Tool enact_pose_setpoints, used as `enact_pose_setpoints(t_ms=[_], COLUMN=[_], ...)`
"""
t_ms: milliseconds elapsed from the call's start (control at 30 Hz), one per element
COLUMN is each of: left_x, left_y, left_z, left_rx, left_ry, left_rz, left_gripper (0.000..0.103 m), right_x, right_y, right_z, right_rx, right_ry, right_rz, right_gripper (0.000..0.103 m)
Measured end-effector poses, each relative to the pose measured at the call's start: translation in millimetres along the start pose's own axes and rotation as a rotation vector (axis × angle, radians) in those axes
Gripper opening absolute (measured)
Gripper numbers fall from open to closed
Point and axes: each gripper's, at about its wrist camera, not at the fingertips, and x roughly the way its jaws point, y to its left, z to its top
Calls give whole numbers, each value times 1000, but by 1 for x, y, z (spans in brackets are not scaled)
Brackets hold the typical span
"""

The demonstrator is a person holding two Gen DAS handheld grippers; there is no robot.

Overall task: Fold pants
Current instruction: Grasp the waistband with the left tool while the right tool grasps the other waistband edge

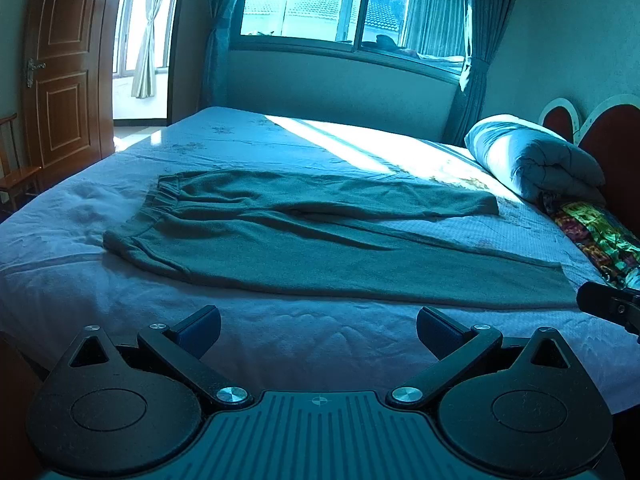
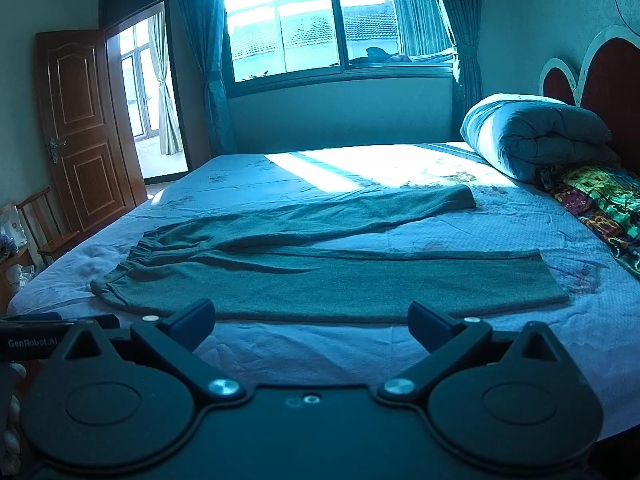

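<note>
Grey-green pants (image 1: 304,248) lie spread flat on the bed, waistband to the left, two legs running right and splayed apart. They also show in the right wrist view (image 2: 320,276). My left gripper (image 1: 319,330) is open and empty, held over the bed's near edge just short of the near leg. My right gripper (image 2: 312,324) is open and empty, at the near leg's front edge. Part of the right gripper (image 1: 612,308) shows at the right edge of the left wrist view, near the leg cuff.
The bed sheet (image 1: 320,352) is pale and wrinkled. A rolled quilt (image 1: 536,160) and a colourful cloth (image 1: 600,236) lie at the headboard on the right. A wooden door (image 1: 68,68) and chair (image 1: 16,176) stand left. A window (image 1: 344,4) is behind.
</note>
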Motion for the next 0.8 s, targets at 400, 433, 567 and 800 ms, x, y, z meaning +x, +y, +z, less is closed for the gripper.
enact_pose_setpoints(t_ms=[400, 433, 567, 800], left_x=[90, 102, 149, 245], left_y=[50, 56, 86, 172], left_z=[49, 55, 76, 129], left_rx=[29, 29, 35, 20], left_ry=[34, 41, 60, 62], left_rz=[97, 100, 113, 156], left_gripper=[103, 103, 103, 103], right_x=[99, 112, 163, 286], right_y=[7, 9, 19, 34], right_z=[51, 56, 81, 120], right_rx=[3, -4, -46, -159], right_ry=[33, 25, 21, 83], right_rz=[74, 85, 121, 163], right_gripper=[96, 96, 96, 82])
